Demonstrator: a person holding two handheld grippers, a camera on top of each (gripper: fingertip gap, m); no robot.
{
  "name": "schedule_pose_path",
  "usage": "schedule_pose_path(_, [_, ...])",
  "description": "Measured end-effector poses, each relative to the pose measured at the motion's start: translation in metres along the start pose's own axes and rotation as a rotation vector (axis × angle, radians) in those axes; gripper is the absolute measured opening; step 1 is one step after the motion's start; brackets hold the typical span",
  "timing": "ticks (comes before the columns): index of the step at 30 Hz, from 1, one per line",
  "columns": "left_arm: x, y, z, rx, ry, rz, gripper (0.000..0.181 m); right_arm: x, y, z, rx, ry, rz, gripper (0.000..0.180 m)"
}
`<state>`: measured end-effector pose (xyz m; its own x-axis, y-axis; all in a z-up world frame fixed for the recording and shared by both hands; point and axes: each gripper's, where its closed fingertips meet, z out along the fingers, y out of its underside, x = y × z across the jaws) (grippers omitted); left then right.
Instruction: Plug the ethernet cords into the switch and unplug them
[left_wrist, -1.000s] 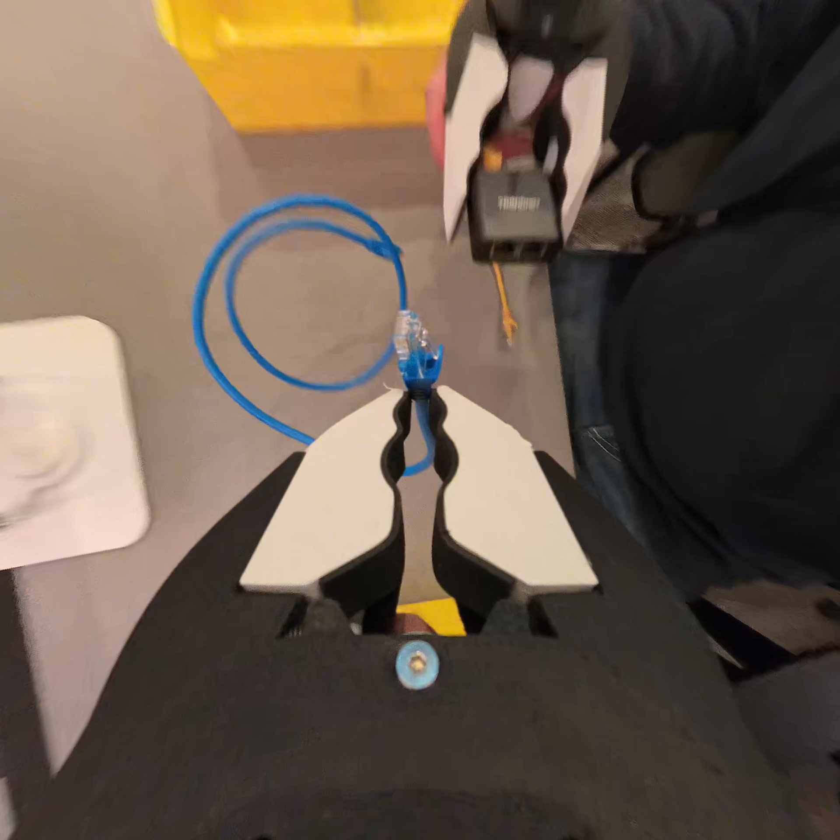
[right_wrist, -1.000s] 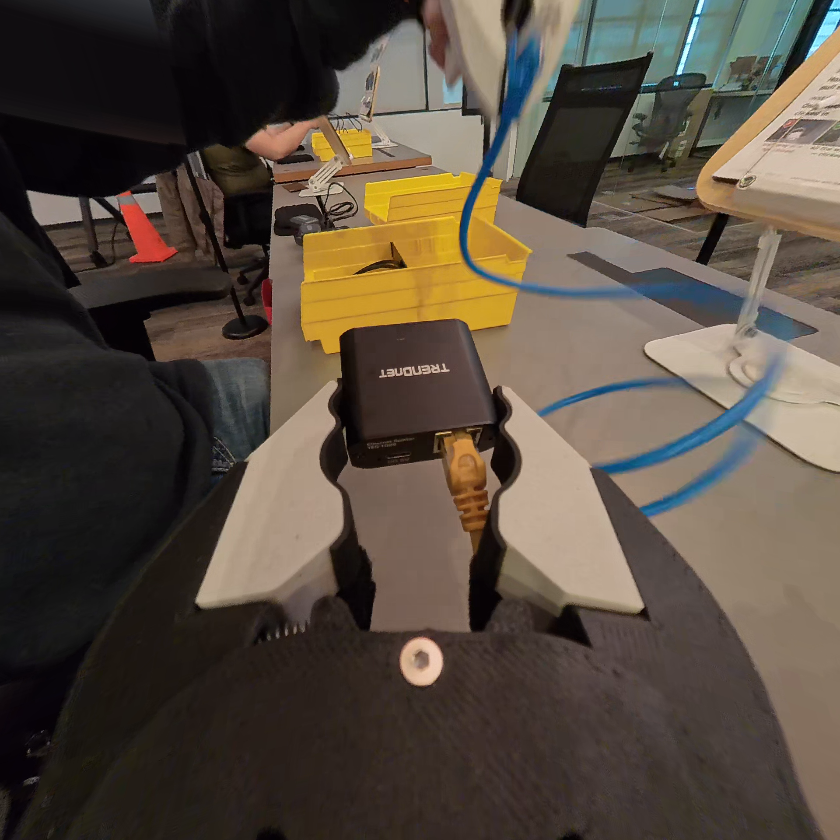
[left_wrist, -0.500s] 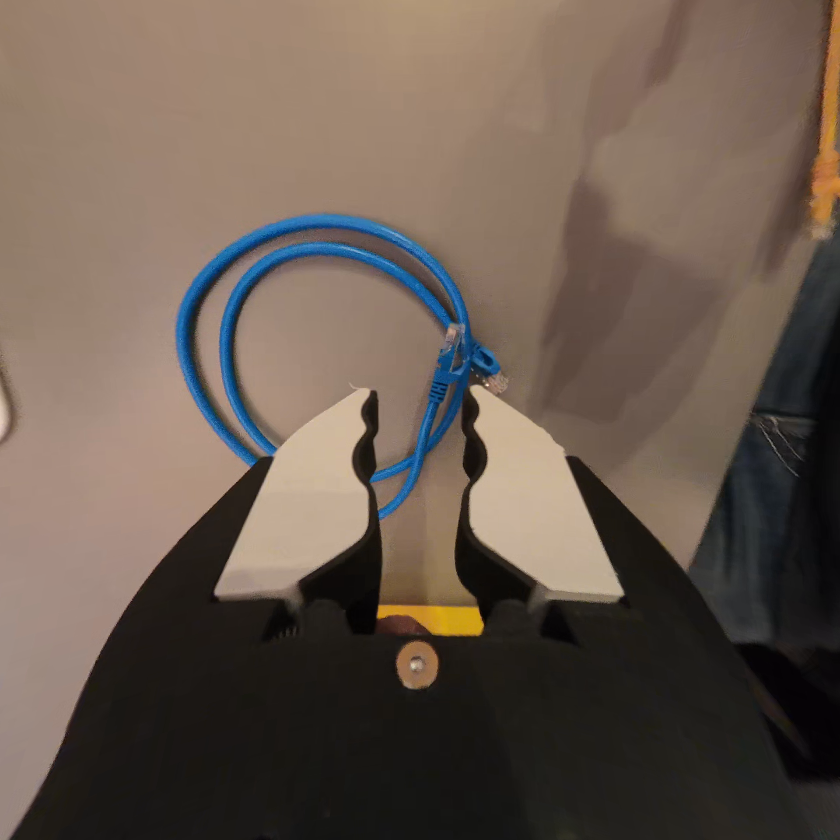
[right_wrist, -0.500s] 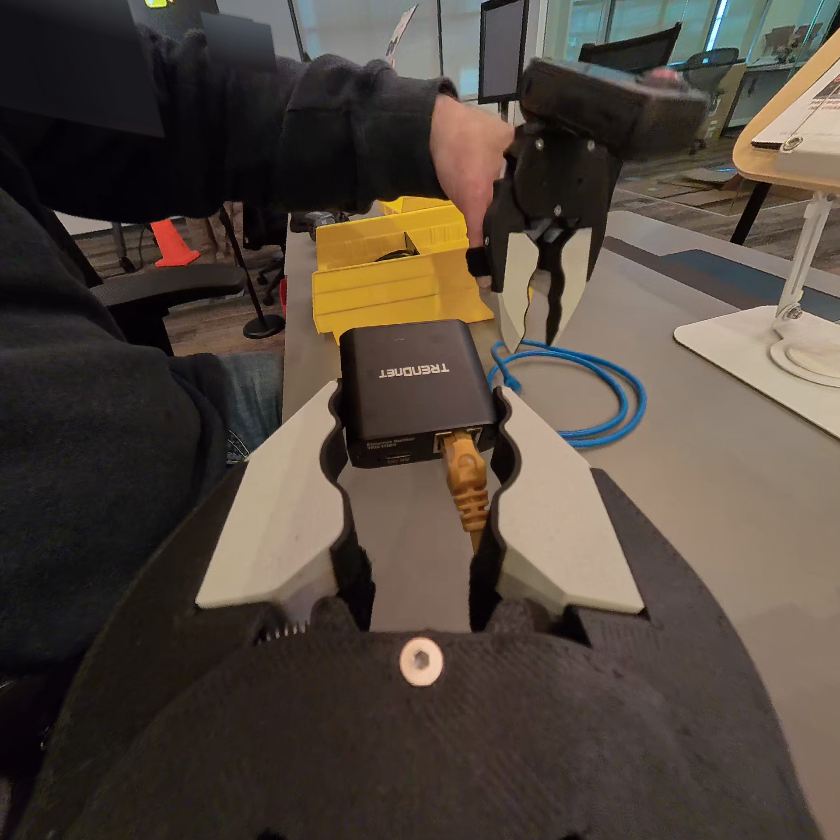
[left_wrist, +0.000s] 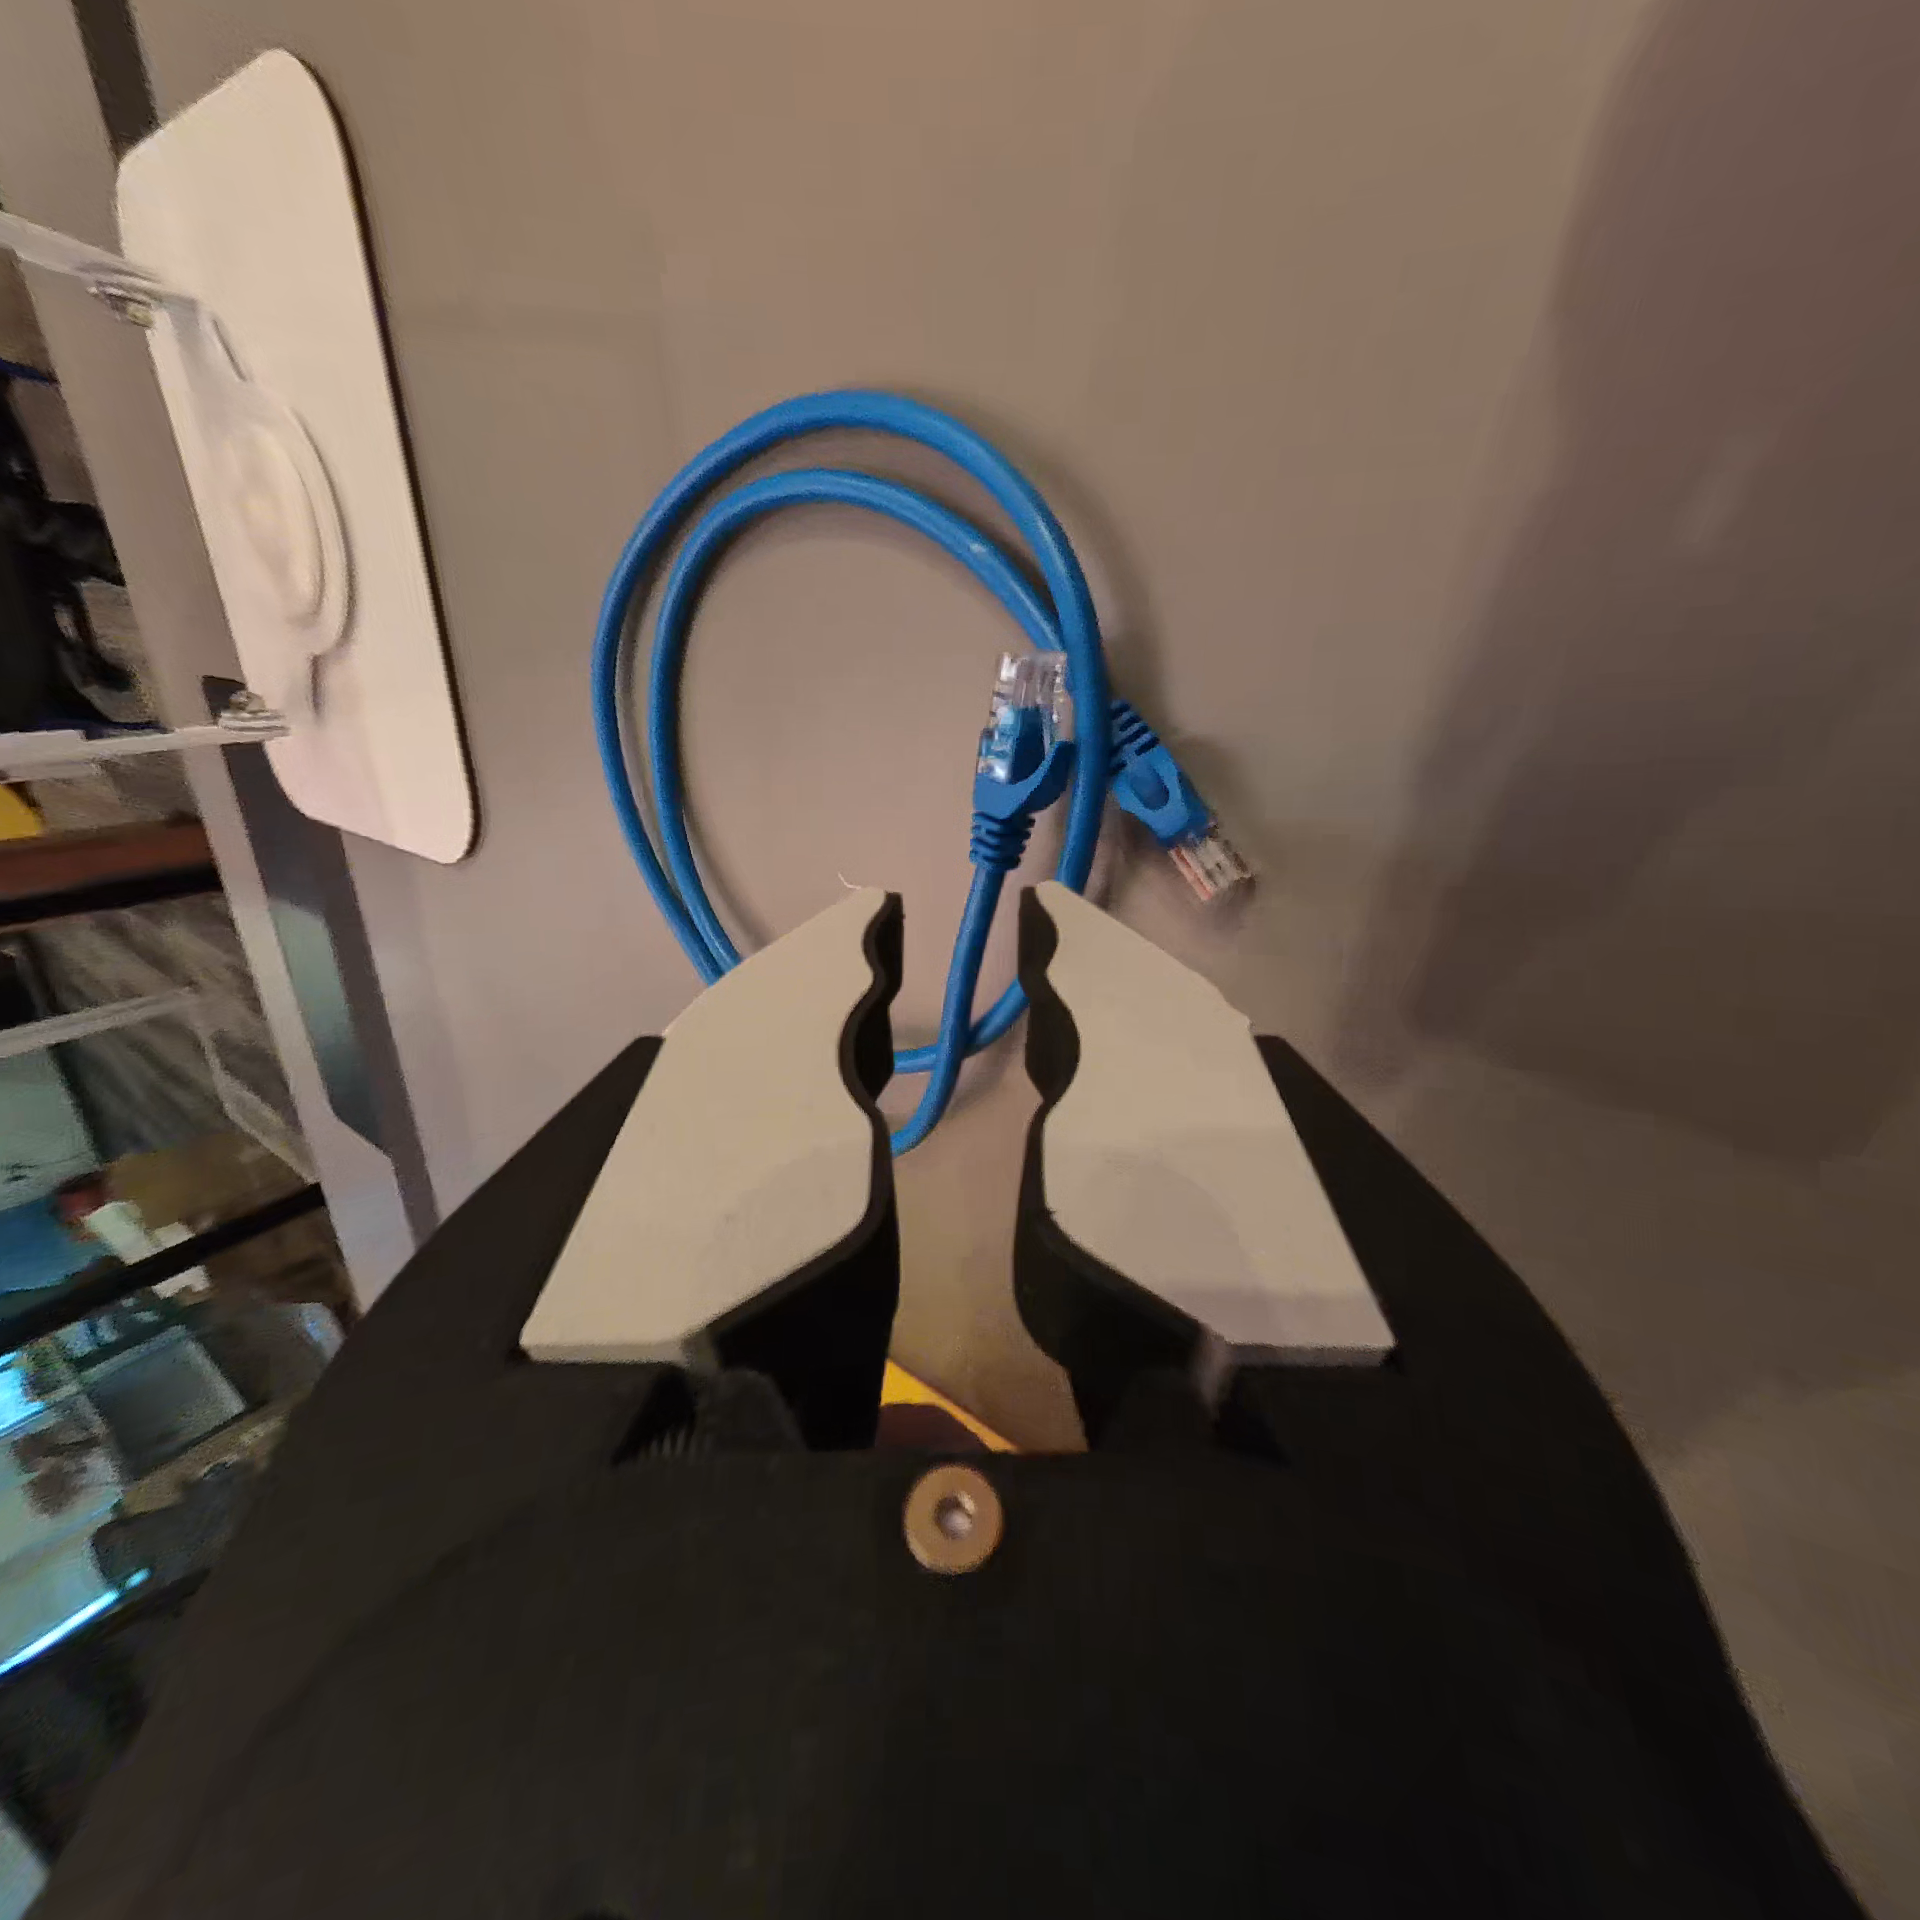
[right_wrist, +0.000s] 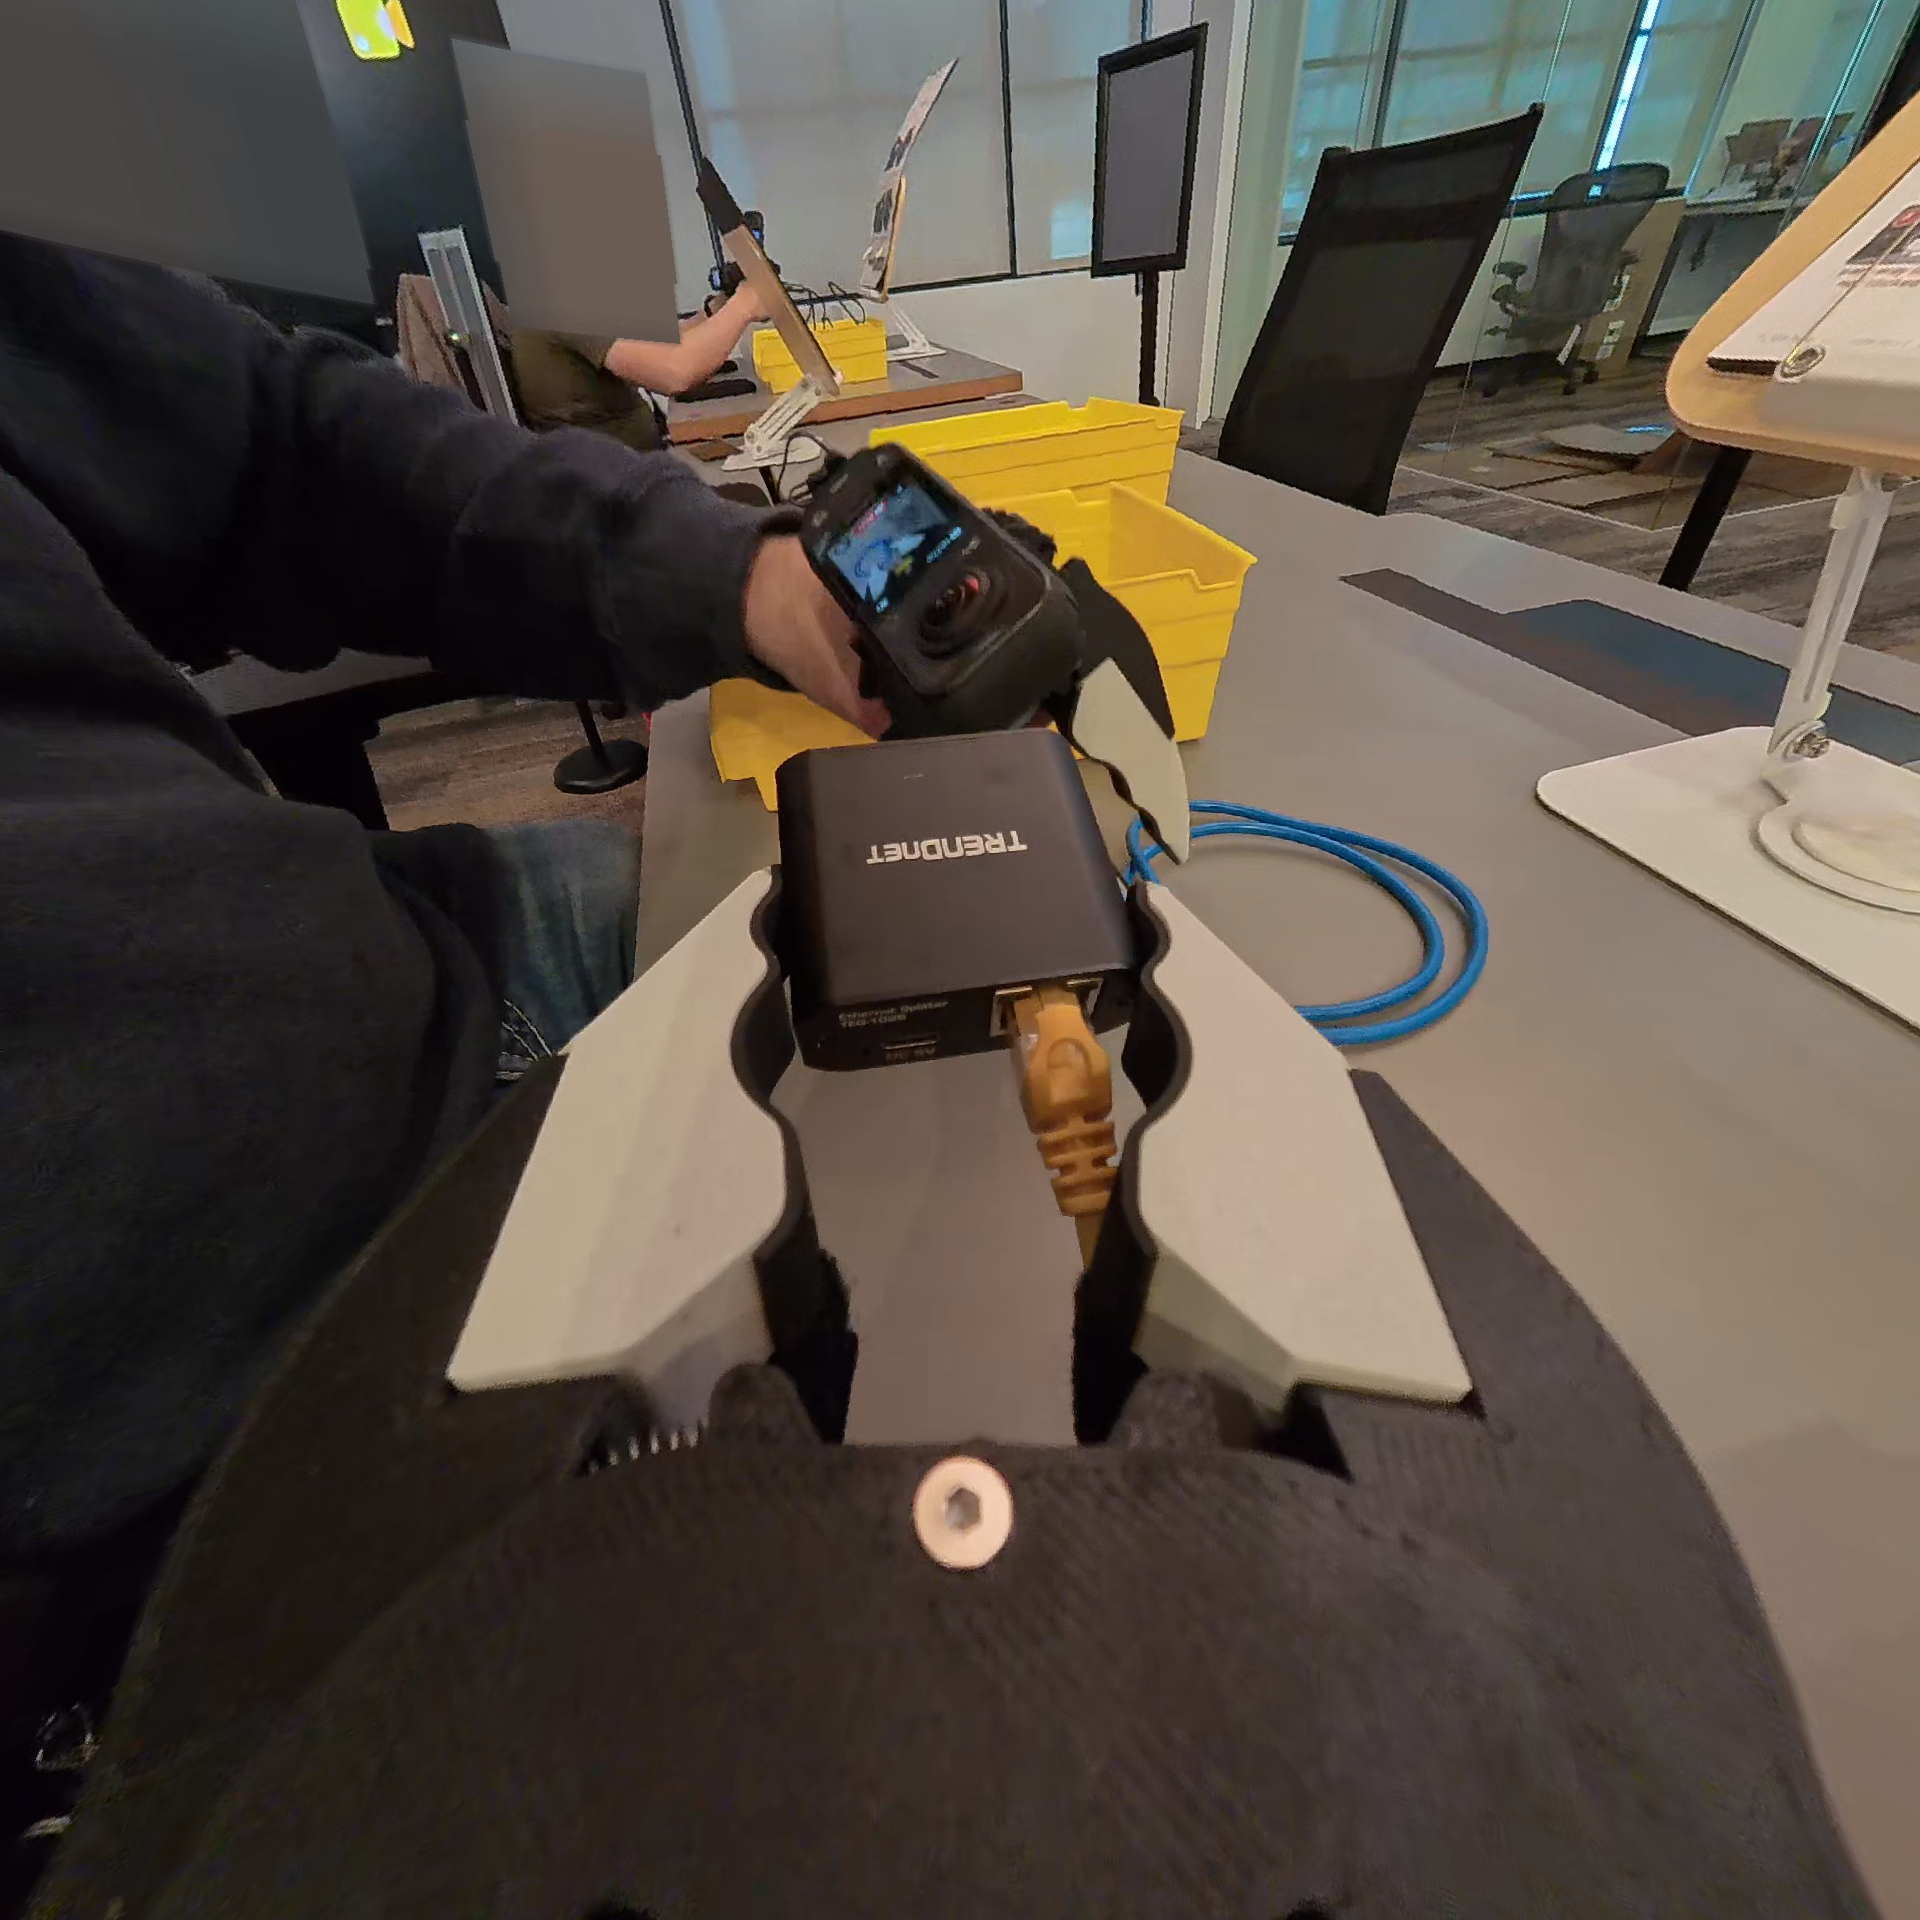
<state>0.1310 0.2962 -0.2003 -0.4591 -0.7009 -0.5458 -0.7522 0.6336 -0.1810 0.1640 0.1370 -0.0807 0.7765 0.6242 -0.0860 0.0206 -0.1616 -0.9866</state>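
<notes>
- The left gripper (left_wrist: 958, 906) hung above the coiled blue cord (left_wrist: 852, 665) on the grey table (left_wrist: 1351, 312), jaws spread and empty; one plug (left_wrist: 1013, 738) stood raised ahead of the tips, so a careless close would likely catch only cable.
- The right gripper (right_wrist: 956, 914) pinched the black switch (right_wrist: 951, 883), the yellow cord (right_wrist: 1065, 1101) seated in a port; a tug could dislodge it.
- Yellow bins (right_wrist: 1164, 582) and a white stand base (right_wrist: 1704, 821) stood nearby, clear of the work.

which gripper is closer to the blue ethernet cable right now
Left. The left gripper is open with the blue cable running between its fingers; the right gripper is farther away, shut on the black switch.
</notes>
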Motion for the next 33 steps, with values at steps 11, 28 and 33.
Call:
schedule_pose_path(11, [-0.006,0.004,0.021,-0.118,-0.264,-0.006,0.013,0.003,0.000,-0.003,0.047,0.002,0.005,0.063])
schedule_pose_path(28, [0.004,-0.011,0.027,0.071,-0.059,-0.084,0.023,0.004,-0.001,-0.004,0.066,0.002,0.008,0.063])
schedule_pose_path(33, [0.007,-0.015,0.032,0.064,-0.022,-0.070,0.007,0.004,-0.002,-0.005,0.078,-0.001,0.010,0.063])
